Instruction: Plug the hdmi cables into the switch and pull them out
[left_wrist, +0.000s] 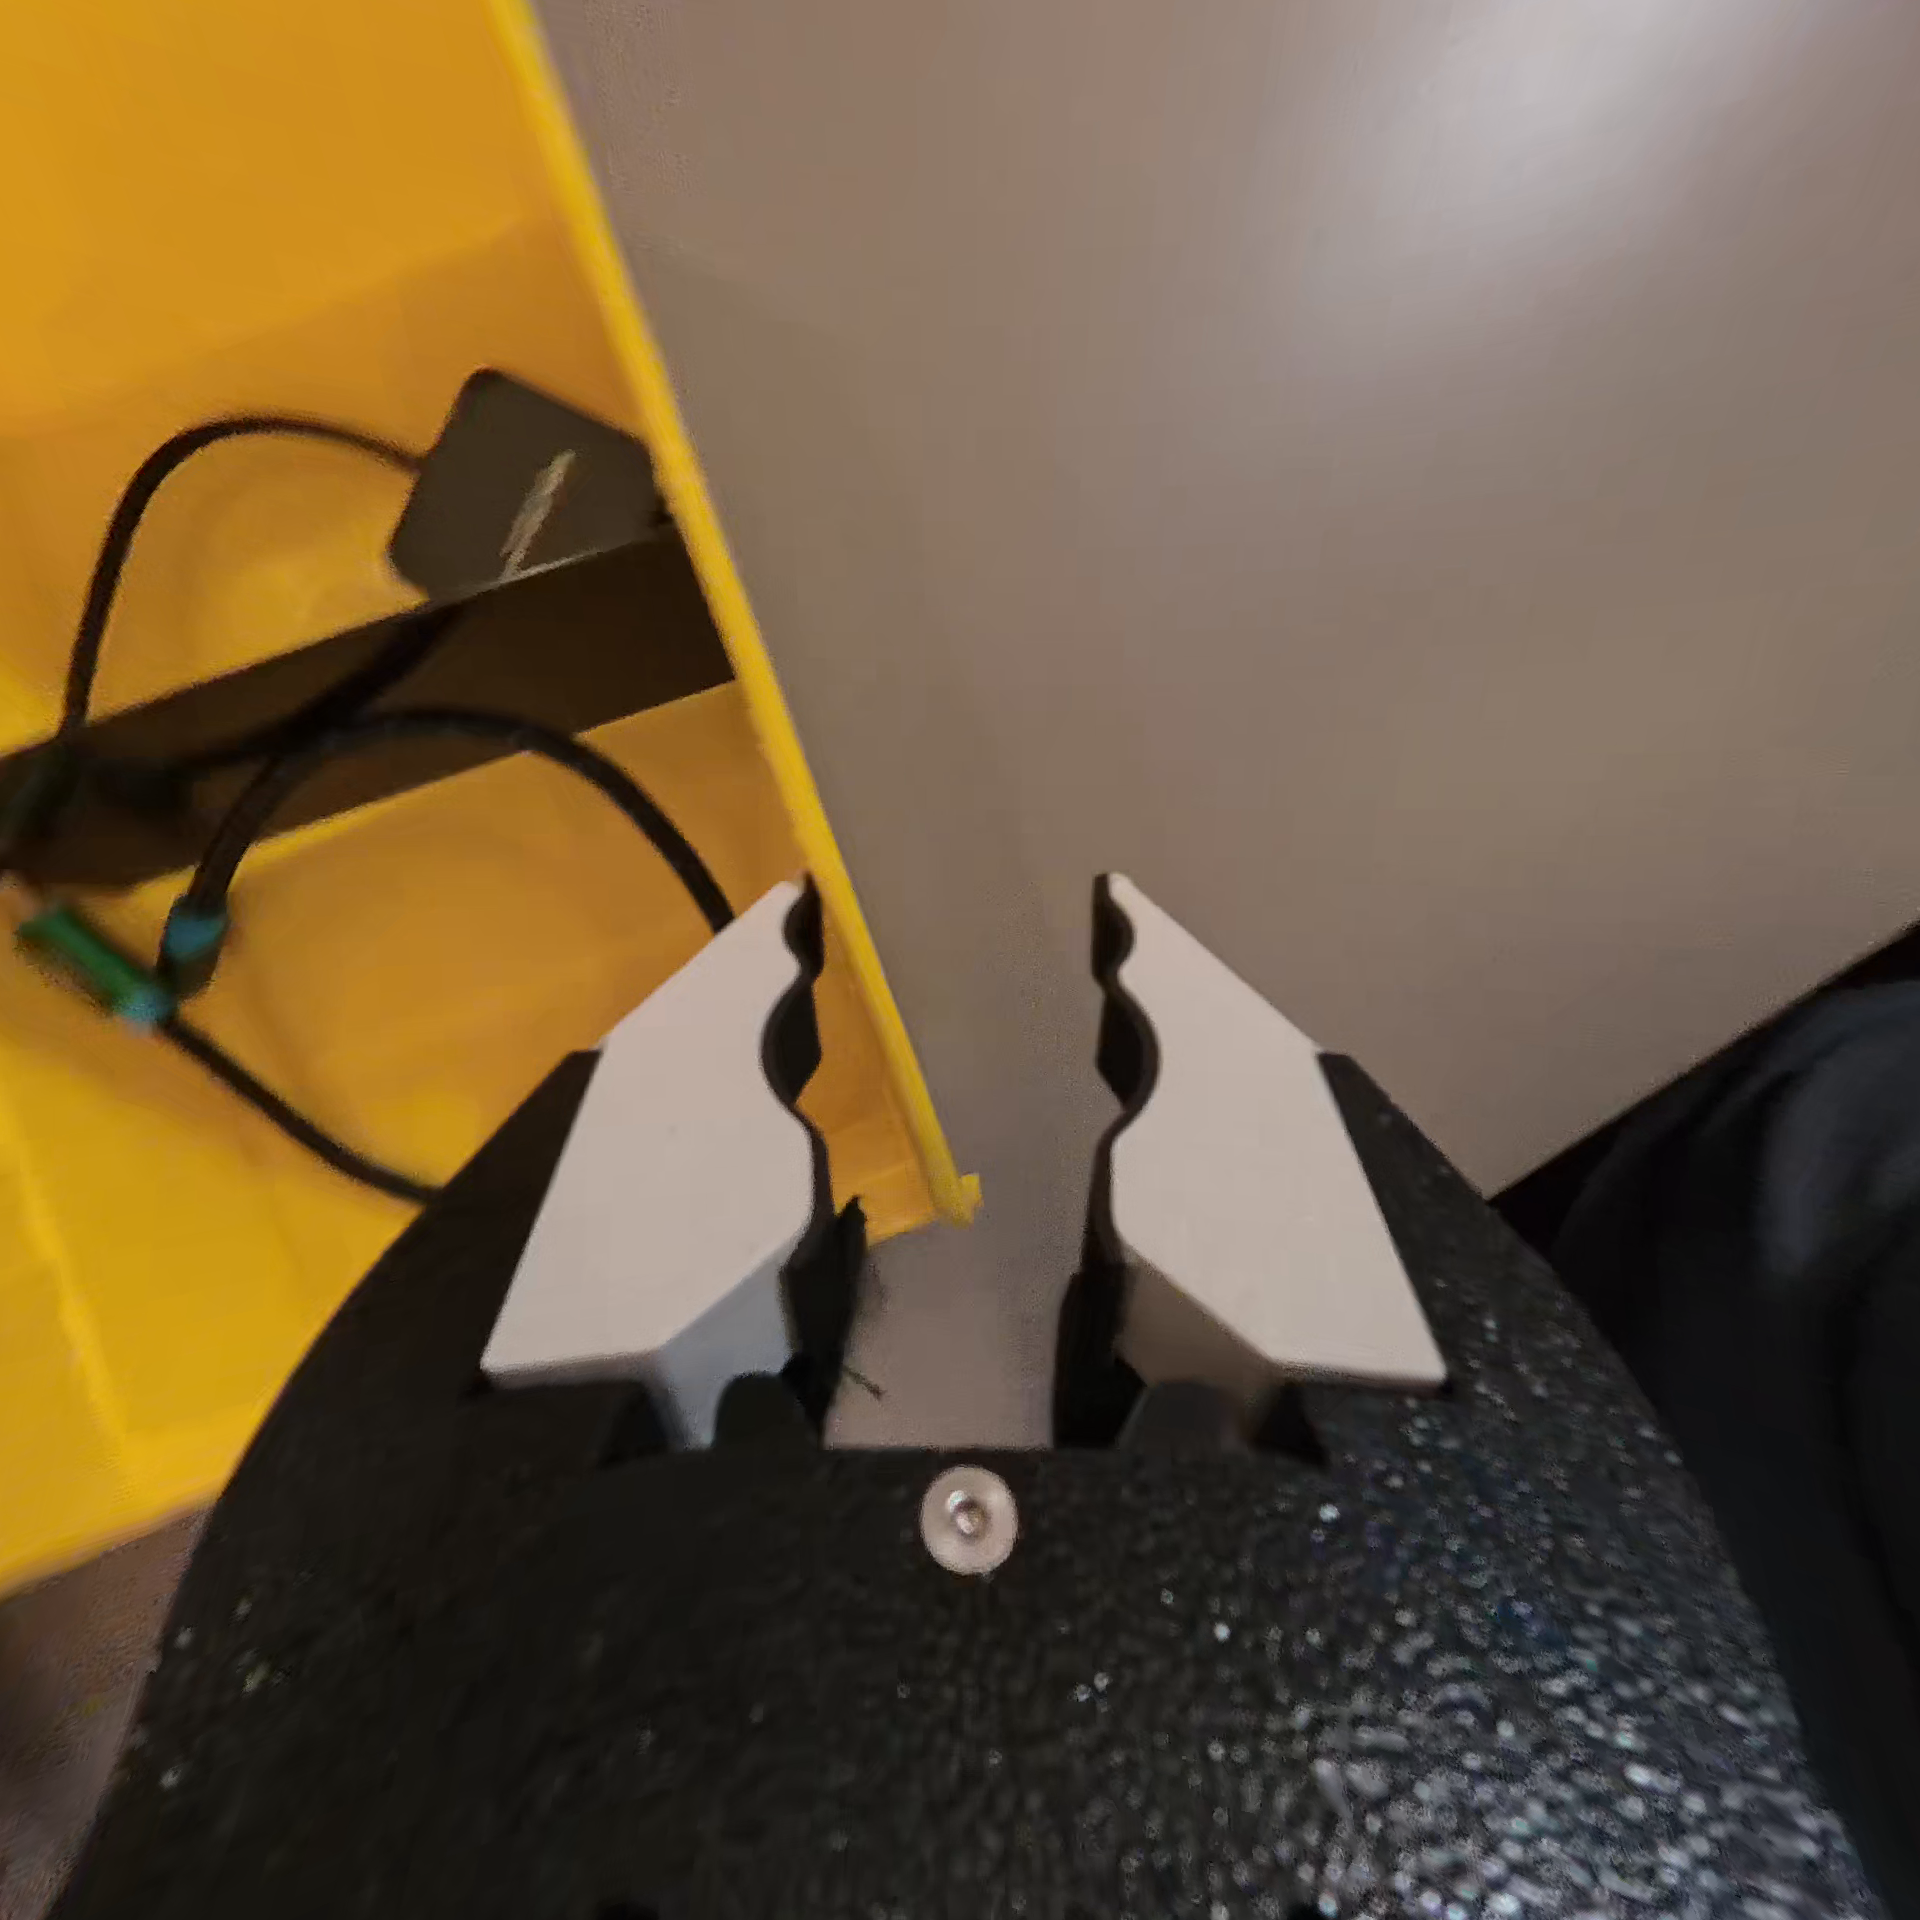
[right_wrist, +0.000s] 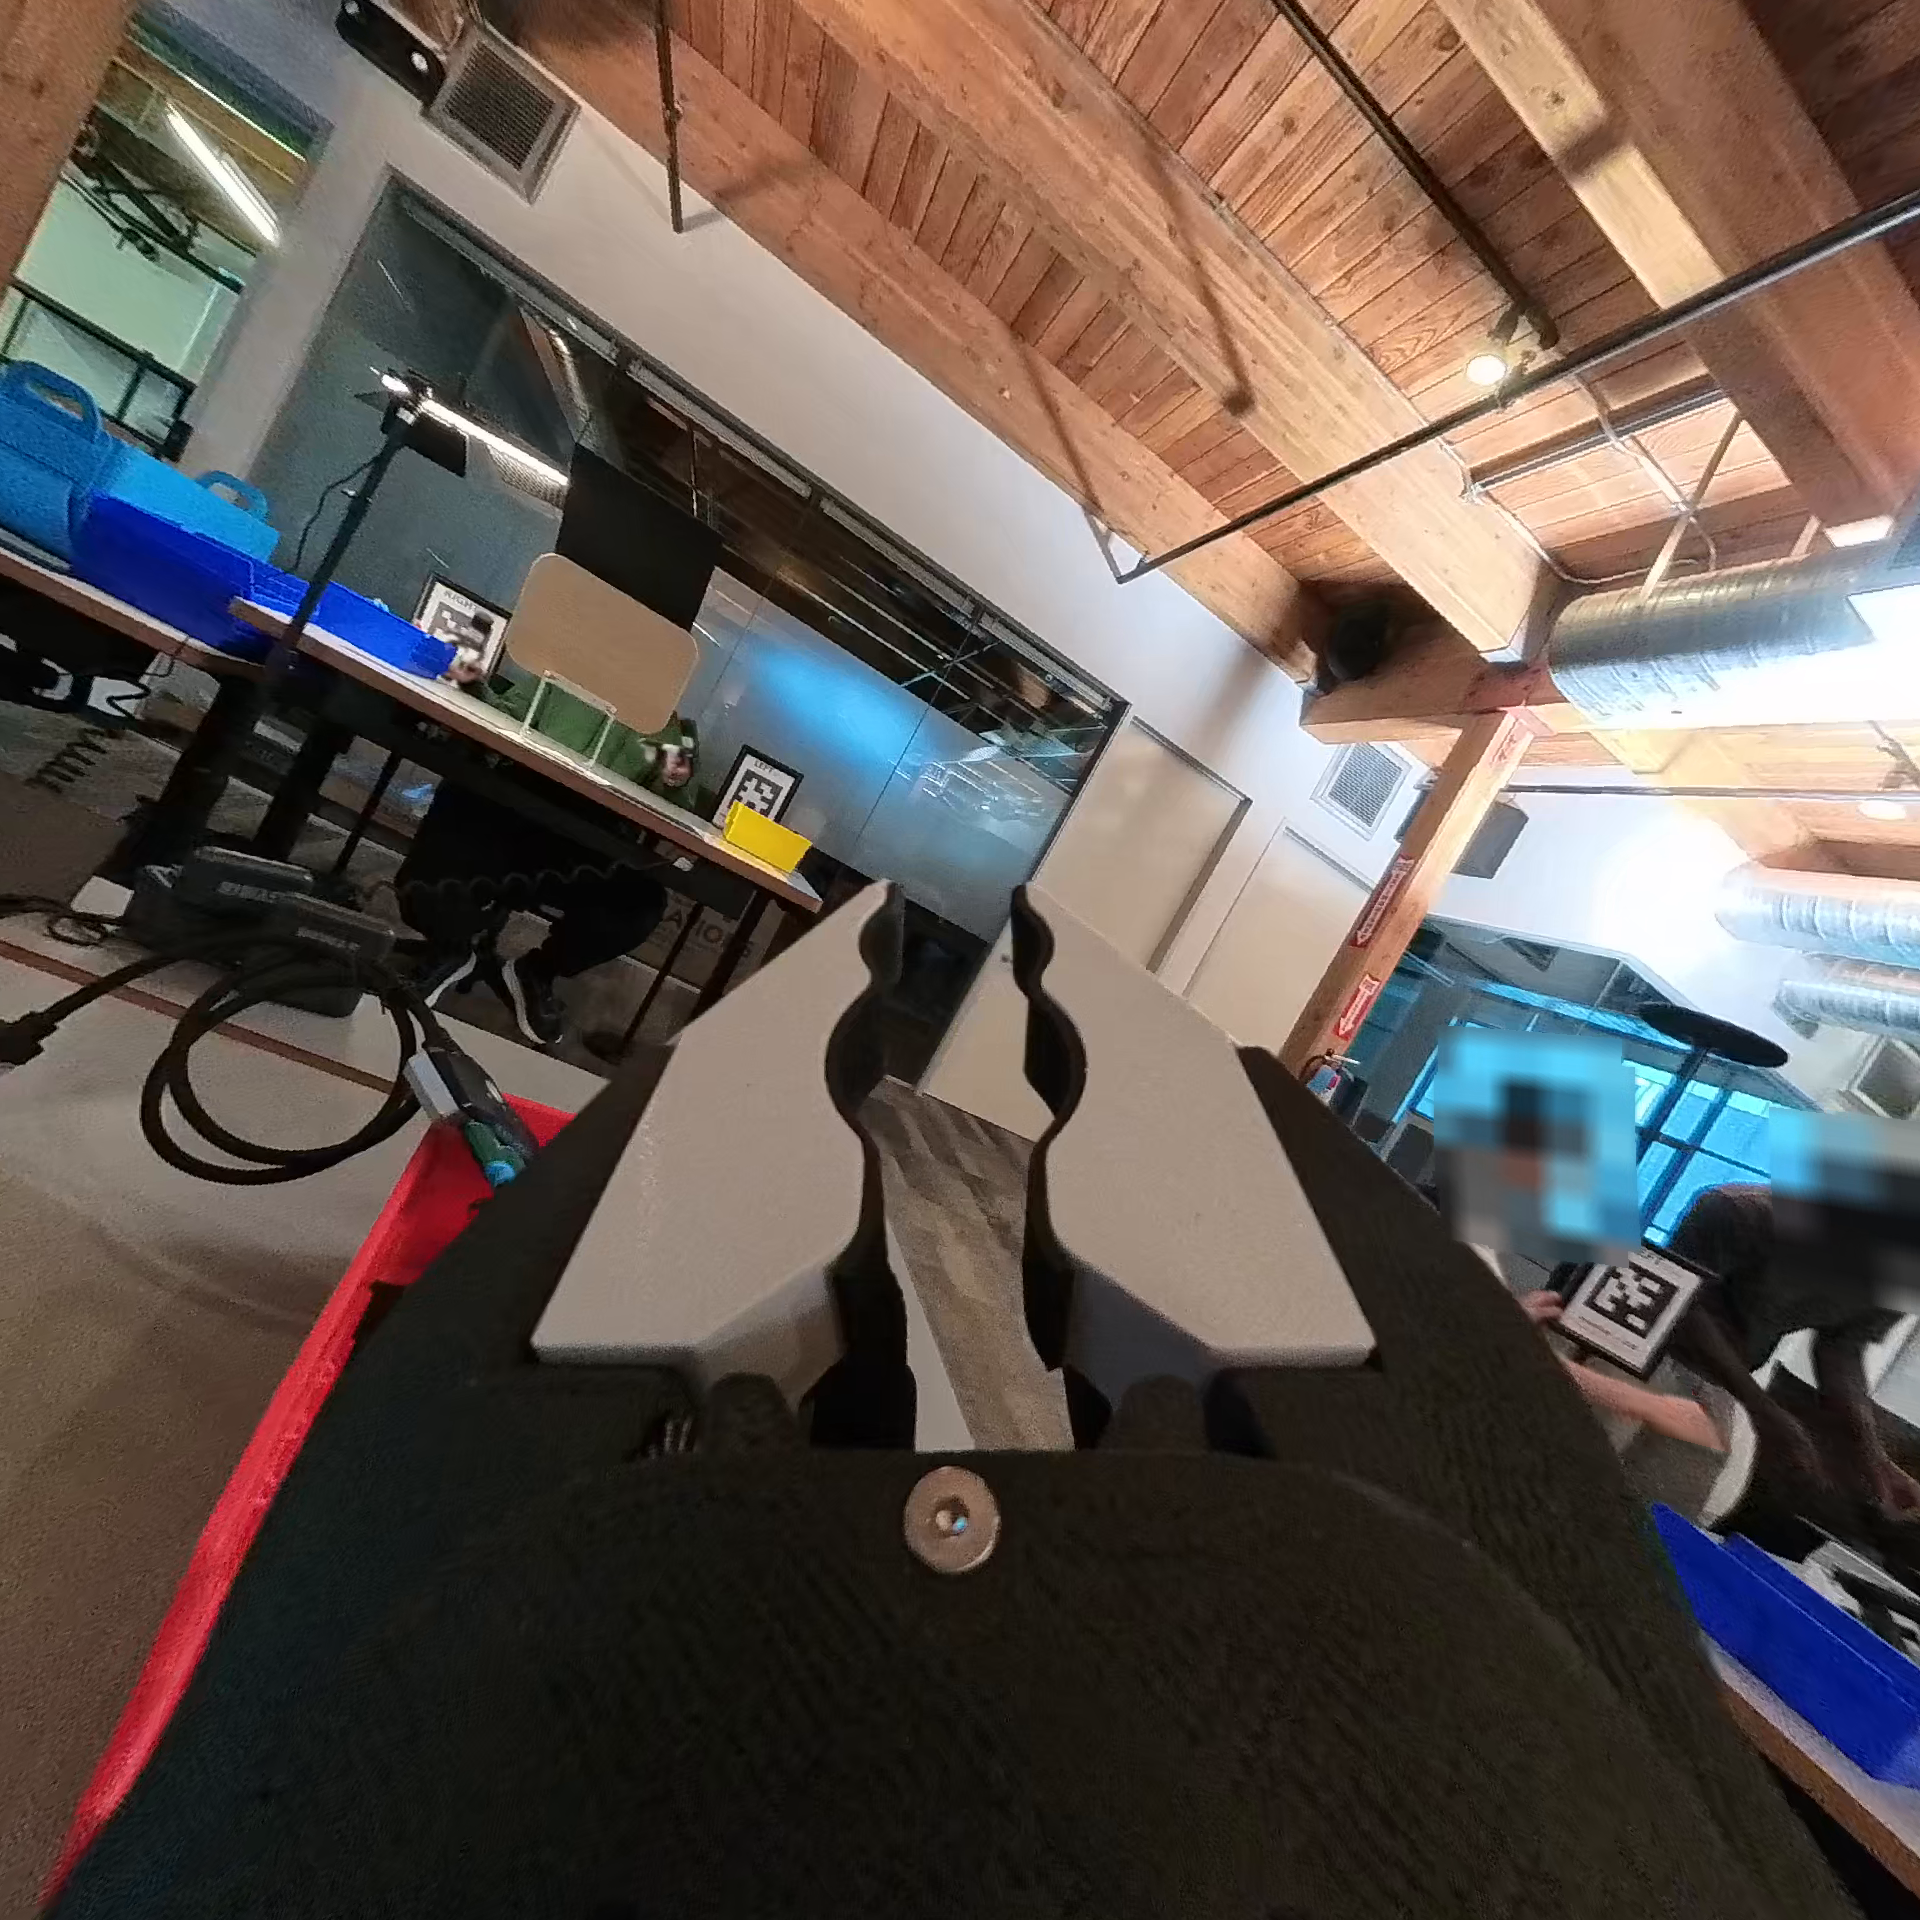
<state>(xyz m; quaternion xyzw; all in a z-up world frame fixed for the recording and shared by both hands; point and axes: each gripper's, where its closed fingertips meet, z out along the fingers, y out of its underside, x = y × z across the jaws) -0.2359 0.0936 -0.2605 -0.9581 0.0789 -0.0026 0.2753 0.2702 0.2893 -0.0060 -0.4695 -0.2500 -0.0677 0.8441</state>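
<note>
In the left wrist view a yellow bin (left_wrist: 260, 260) holds a small black box, the switch (left_wrist: 520, 488), lying against a black divider (left_wrist: 416, 686). Black cables (left_wrist: 582, 748) loop through the bin, with green and teal plugs (left_wrist: 192, 935) at the left. My left gripper (left_wrist: 956, 899) is open and empty, just above the bin's right rim (left_wrist: 727, 623). In the right wrist view my right gripper (right_wrist: 956, 896) is narrowly open and empty, tilted up toward the room. A coil of black cable (right_wrist: 208, 1101) with a grey-shelled plug (right_wrist: 447, 1081) and a green-blue plug (right_wrist: 494, 1148) lies to its left.
A grey tabletop (left_wrist: 1299, 520) lies right of the yellow bin. A red bin rim (right_wrist: 312, 1403) sits under the right gripper. Dark clothing (left_wrist: 1766, 1247) is at the table's right edge. Other tables (right_wrist: 468, 717), blue bins (right_wrist: 1787, 1652) and people are farther off. My right fingertips sit around 60 cm from my left ones.
</note>
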